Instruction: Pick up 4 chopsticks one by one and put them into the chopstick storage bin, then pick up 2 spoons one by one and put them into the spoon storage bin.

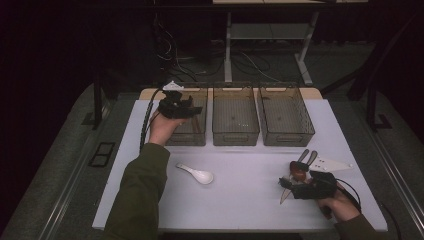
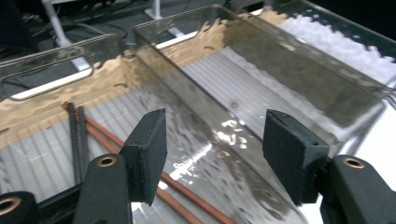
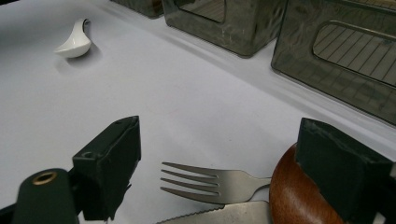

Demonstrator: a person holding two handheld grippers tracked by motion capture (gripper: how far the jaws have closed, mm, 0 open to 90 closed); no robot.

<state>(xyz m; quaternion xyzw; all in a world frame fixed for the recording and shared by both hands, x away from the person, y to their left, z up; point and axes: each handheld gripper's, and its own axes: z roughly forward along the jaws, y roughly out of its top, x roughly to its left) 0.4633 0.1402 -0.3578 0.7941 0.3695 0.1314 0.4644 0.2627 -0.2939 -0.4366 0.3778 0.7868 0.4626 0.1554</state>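
My left gripper hangs open over the leftmost clear bin, with nothing between its pads. In that bin lie reddish-brown chopsticks and a dark pair. My right gripper stands open low at the table's front right. A metal fork and a serrated knife blade lie between its jaws. A brown wooden spoon bowl sits against the right pad. A white ceramic spoon lies on the white table towards the front left.
Three clear bins stand side by side at the back of the table; the middle bin and the right bin look empty. The white tabletop ends at a front edge near the person's forearms. Desk legs and cables lie beyond the table.
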